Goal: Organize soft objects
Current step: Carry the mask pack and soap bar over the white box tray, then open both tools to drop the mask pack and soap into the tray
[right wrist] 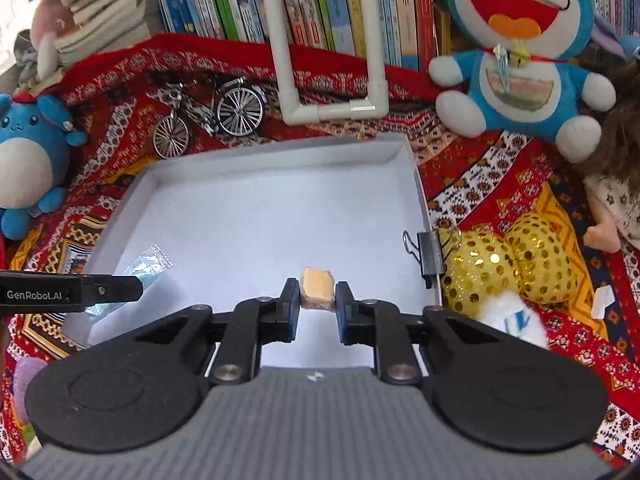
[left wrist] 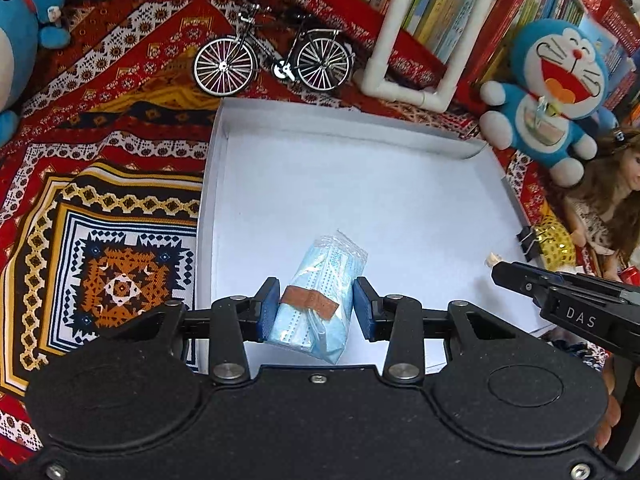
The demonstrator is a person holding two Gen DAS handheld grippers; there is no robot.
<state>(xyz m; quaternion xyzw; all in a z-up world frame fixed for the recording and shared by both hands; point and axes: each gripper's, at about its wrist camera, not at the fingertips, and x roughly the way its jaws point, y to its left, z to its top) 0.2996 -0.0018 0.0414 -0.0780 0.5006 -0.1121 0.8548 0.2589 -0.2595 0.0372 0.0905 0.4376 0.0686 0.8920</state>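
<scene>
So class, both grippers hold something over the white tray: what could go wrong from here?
1. The mask pack sits tilted in the left gripper and its slick wrapper could slip out.
2. The right gripper pinches only the near end of the tan block, which might twist free and land outside the tray.

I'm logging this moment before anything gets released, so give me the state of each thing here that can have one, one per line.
Left gripper: shut on the mask pack, held above the tray.
Mask pack: sealed in plastic, gripped, tilted.
Right gripper: shut on the tan block.
Tan block: wrapped, pinched between the pads.
White tray: open-topped, nothing resting on its floor.
Binder clip: clamped on the tray's right wall.
Toy bicycle: standing upright.
</scene>
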